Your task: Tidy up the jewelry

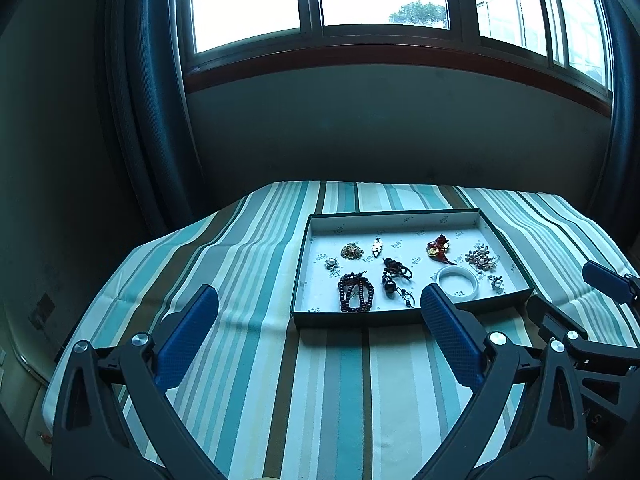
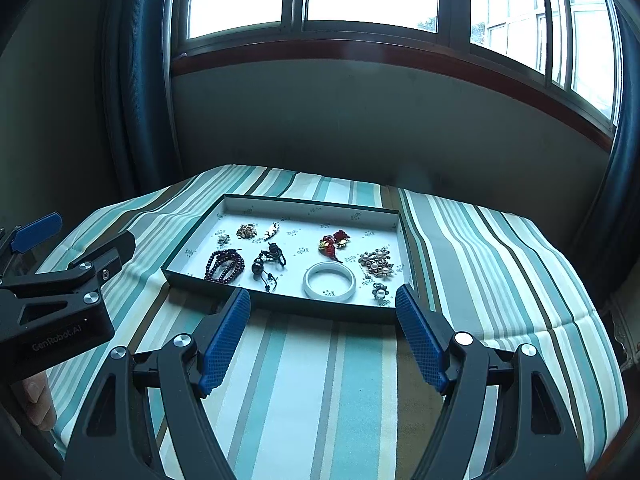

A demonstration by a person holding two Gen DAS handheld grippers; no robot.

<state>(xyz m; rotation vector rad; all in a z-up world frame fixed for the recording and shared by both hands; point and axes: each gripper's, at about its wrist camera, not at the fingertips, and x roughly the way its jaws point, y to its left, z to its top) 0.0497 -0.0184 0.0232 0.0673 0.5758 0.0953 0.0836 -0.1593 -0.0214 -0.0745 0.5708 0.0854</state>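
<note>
Tray (image 1: pixel 400 313) of jewelry (image 2: pixel 329 281) ahead of both tongs | left tongs (image 1: pixel 318 304) apart, empty | right tongs (image 2: pixel 322 302) apart, empty

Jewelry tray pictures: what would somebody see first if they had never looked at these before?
Probably the shallow tray in the middle of the striped cloth, with jewelry spread across its white floor. The white bangle lies near the front edge, the dark red bead string to its left, and the red and gold ornament further back. Both grippers, left and right, hang in front of the tray with blue fingers apart and empty.
</note>
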